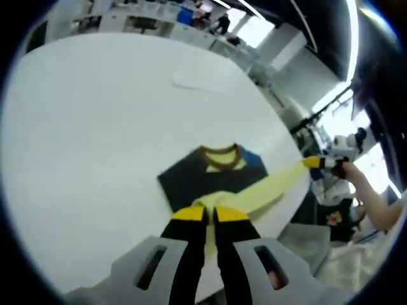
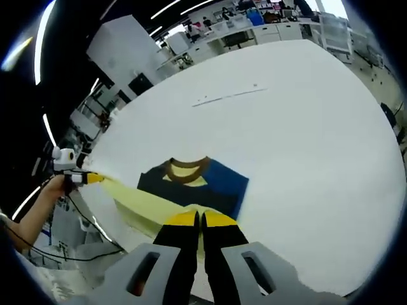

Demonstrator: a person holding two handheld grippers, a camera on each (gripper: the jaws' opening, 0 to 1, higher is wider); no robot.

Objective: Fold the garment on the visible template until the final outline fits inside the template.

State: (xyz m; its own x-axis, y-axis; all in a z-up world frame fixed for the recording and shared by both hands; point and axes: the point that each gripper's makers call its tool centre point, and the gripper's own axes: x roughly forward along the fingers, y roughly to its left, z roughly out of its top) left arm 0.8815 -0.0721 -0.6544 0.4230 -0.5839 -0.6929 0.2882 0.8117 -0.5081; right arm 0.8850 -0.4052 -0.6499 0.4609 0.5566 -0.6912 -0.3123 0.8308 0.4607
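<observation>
While the garment [image 1: 213, 181] lies on the white desk [image 1: 95, 140], a pale yellow part of it is stretched taut between the two pairs of tongs. In the left gripper view the left tongs [image 1: 210, 215] rise from six o'clock, their yellow-tipped black jaws closed together on the yellow cloth at the garment's near edge. From there the yellow band runs toward three o'clock, out to the right tongs [image 1: 323, 163], which are clenched on its far end just past the desk's rim, with a person's hand [image 1: 356, 178] and forearm behind them. The garment's dark navy body lies flat at the centre of the view, a brown collar [image 1: 220, 157] at its twelve o'clock side and a blue patch just to the collar's three o'clock side.

In the right gripper view the right tongs [image 2: 201, 219] come up from six o'clock, jaws pressed together on the yellow cloth. The yellow band leads toward nine o'clock, where the left tongs [image 2: 89, 178] grip its other end beside a hand [image 2: 51, 187] at the desk's edge. The navy and blue body with the brown collar sits just beyond the jaws, near the desk's near rim. Farther across the desk, toward twelve o'clock, a thin pale line [image 2: 229, 95] lies on the surface. Behind the desk, shelves and workbenches show in a lit room.
</observation>
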